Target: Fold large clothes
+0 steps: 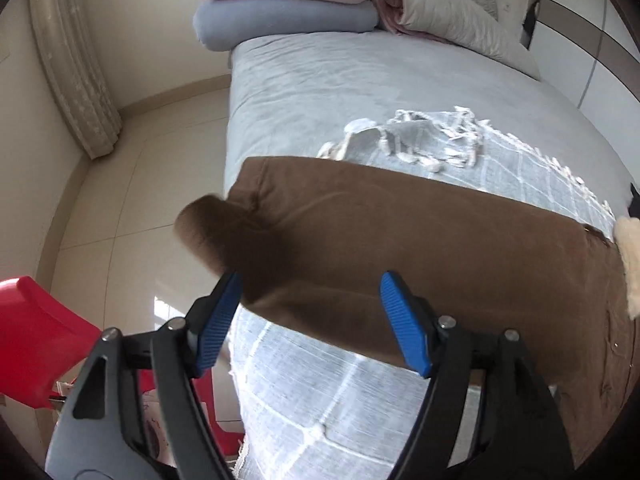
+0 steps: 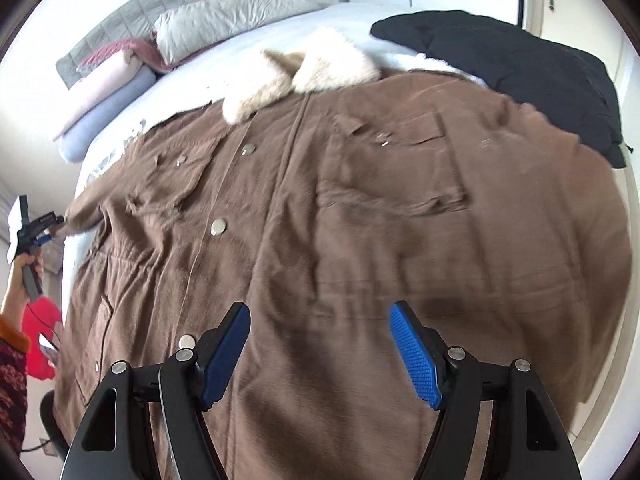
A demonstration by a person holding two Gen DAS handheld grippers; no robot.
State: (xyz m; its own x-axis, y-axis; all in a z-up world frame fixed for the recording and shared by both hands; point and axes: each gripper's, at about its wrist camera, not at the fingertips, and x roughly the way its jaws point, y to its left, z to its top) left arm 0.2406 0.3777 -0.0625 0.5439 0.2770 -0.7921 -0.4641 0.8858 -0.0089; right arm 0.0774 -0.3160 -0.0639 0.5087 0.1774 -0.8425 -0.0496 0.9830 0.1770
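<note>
A large brown coat (image 2: 340, 216) with a cream fur collar (image 2: 304, 68) and metal snaps lies spread front-up on the bed. Its sleeve (image 1: 360, 240) stretches across the left wrist view, cuff end (image 1: 208, 228) hanging past the bed edge. My left gripper (image 1: 310, 304) is open, its blue pads on either side of the sleeve just behind the cuff, not closed on it. It also shows far left in the right wrist view (image 2: 44, 228), at the cuff. My right gripper (image 2: 320, 336) is open and empty above the coat's lower front.
A grey bedsheet (image 1: 320, 80) covers the bed, with a grey-white fringed throw (image 1: 440, 148) under the sleeve. Folded blankets and pillows (image 1: 288, 0) are stacked at the head. A black jacket (image 2: 520, 68) lies at the far right. A red chair (image 1: 36, 332) stands on the tiled floor beside the bed.
</note>
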